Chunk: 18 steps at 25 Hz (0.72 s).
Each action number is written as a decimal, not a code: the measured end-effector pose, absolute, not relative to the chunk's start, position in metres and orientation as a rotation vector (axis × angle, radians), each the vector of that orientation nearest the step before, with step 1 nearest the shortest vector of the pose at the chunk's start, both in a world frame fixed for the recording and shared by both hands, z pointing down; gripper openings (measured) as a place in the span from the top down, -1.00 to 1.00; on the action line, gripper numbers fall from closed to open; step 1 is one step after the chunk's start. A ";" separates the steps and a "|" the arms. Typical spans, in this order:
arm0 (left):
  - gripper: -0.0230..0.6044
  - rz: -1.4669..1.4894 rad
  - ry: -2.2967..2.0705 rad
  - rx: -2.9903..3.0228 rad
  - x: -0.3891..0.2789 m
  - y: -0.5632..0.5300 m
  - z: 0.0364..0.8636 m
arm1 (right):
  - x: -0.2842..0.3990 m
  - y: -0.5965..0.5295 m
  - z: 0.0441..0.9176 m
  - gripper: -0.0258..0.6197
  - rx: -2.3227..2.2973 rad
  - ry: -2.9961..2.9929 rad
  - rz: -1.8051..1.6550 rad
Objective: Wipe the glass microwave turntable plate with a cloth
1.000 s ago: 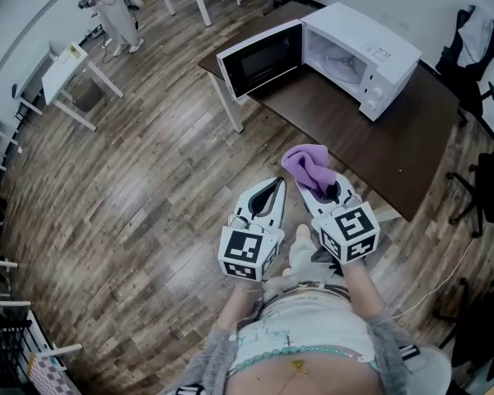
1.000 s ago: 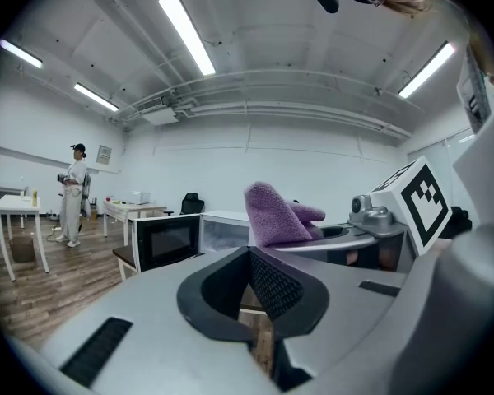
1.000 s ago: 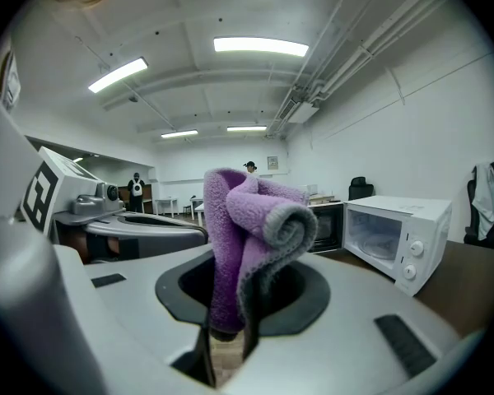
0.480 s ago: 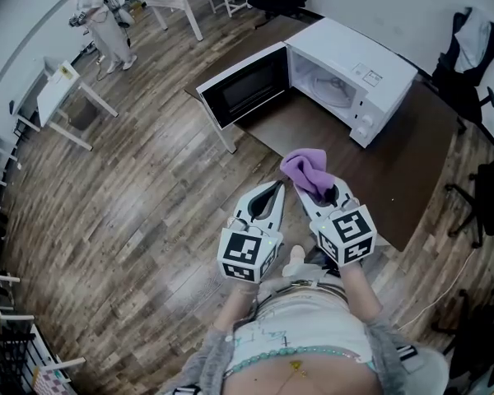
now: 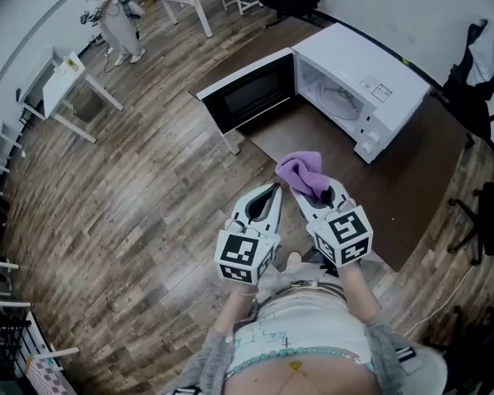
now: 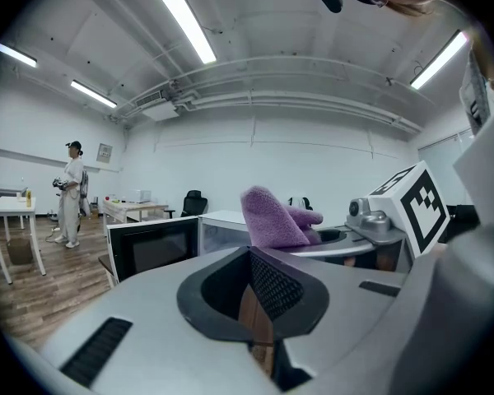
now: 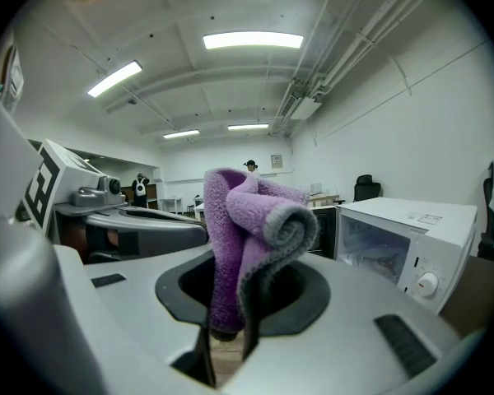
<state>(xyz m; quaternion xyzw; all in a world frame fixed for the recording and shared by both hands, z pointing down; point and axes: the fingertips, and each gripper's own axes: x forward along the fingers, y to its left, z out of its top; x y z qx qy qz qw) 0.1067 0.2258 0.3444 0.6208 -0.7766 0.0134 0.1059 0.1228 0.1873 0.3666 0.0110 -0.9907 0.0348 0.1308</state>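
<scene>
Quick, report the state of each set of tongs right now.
Left tongs: closed, empty.
Right tongs: closed on the purple cloth.

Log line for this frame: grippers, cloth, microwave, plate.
left gripper: shut, empty | right gripper: shut on purple cloth | microwave: door open | turntable plate: inside microwave, not yet reached

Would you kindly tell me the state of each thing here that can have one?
Door, swung open on the microwave.
Plate, in place inside the microwave.
Cloth, bunched, clamped in the right tool.
Left tool, shut, empty.
Right tool, shut on the cloth.
</scene>
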 end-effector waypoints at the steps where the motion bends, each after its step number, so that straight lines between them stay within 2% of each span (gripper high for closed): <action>1: 0.89 0.036 -2.289 1.830 0.104 0.223 0.343 | 0.121 0.186 0.367 0.60 0.031 -2.876 0.100; 10: 0.89 0.038 -2.235 1.882 0.088 0.197 0.346 | 0.108 0.161 0.372 0.60 0.110 -2.873 0.141; 18: 0.89 0.034 -2.135 1.986 0.042 0.172 0.353 | 0.070 0.138 0.380 0.60 0.251 -2.848 0.154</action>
